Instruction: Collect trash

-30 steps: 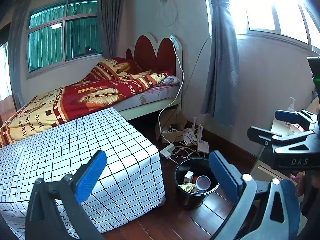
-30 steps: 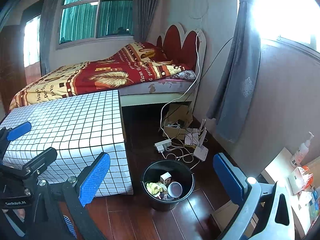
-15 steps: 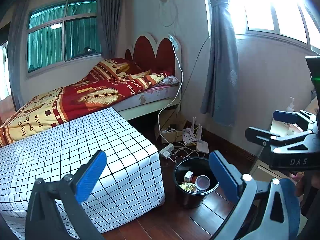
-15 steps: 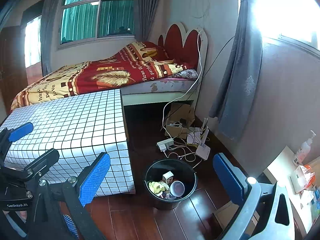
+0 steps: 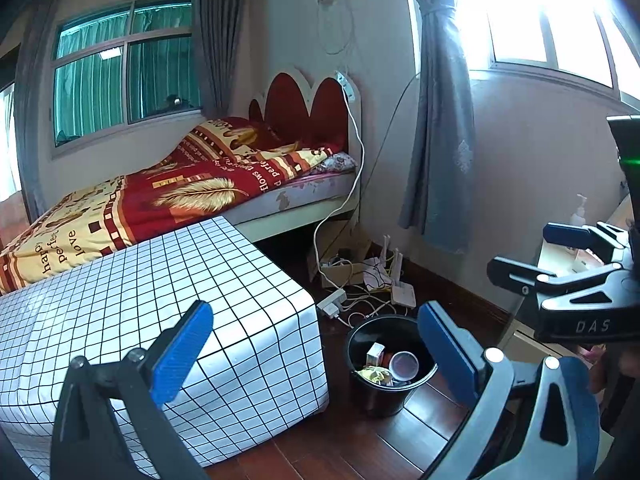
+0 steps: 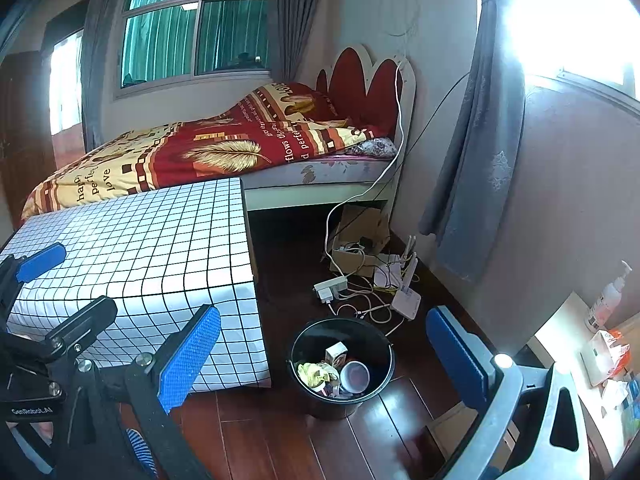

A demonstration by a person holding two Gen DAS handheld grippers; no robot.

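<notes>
Left wrist view: the left gripper [image 5: 312, 344] hangs with jaws wide apart and empty above the grid-patterned bench [image 5: 140, 292]. Just right of the bench, on the wooden floor [image 6: 280, 440], stands the black bin [image 6: 342, 364] holding trash [image 6: 336, 372]. The right gripper [image 6: 324, 356] frames it, jaws spread, holding nothing.

A white table with black grid cloth [image 5: 152, 280] fills the lower left; behind it, a bed with red-yellow blanket [image 5: 168, 196]; grey curtain [image 5: 440, 120] upper right.
</notes>
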